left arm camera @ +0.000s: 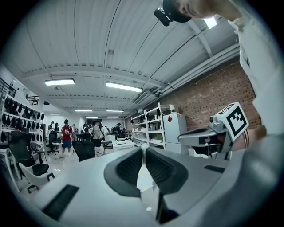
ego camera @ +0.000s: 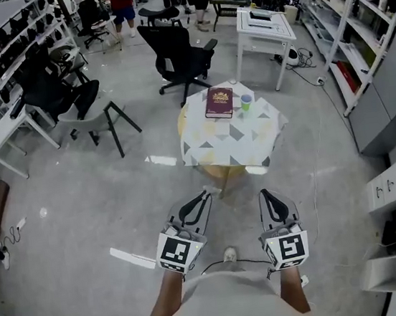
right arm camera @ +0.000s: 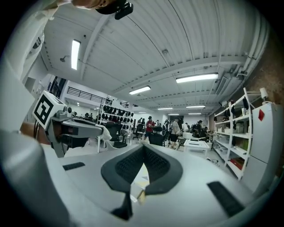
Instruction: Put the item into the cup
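A small table with a triangle-patterned cloth stands ahead of me. On its far side lie a dark red book and, right of it, a small green cup. A tiny pale thing sits at the table's far edge; it is too small to identify. My left gripper and right gripper hang side by side well short of the table, over the floor. Both are shut and hold nothing. In the left gripper view the jaws meet at the tips, and so do those in the right gripper view.
Black office chairs and a white desk stand beyond the table. A white chair is at the left, and shelving runs along the right wall. White strips lie on the grey floor. People stand at the far end.
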Available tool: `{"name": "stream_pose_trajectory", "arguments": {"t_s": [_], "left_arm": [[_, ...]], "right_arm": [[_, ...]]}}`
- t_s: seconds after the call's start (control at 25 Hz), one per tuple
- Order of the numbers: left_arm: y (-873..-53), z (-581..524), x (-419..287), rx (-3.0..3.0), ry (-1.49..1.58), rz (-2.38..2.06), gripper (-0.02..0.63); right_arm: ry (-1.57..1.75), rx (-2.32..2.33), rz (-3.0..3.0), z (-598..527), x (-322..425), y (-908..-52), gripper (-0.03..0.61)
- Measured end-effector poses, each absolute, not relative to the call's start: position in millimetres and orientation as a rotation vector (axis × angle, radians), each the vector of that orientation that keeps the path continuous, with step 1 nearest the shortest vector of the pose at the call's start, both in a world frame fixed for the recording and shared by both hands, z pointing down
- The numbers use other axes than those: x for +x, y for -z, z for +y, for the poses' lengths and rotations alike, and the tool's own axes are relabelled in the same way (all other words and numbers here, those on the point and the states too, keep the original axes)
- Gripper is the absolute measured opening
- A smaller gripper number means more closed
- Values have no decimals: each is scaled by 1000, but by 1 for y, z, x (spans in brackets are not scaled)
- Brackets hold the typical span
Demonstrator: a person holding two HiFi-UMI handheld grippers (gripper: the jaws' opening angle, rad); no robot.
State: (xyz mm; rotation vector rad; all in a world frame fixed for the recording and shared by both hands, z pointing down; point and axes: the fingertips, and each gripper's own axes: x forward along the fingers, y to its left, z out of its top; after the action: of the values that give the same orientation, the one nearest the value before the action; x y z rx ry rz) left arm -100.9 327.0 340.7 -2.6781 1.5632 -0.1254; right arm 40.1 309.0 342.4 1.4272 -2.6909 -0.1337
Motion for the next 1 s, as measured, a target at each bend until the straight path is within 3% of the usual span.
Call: {"name": "stream_pose_trajectory", "arguments": {"t_s": [1.0], "left_arm": [[-340, 241, -81, -2599, 146, 1693, 35]], "right_arm": [[81, 1359, -2759, 218, 64, -347, 6]]}}
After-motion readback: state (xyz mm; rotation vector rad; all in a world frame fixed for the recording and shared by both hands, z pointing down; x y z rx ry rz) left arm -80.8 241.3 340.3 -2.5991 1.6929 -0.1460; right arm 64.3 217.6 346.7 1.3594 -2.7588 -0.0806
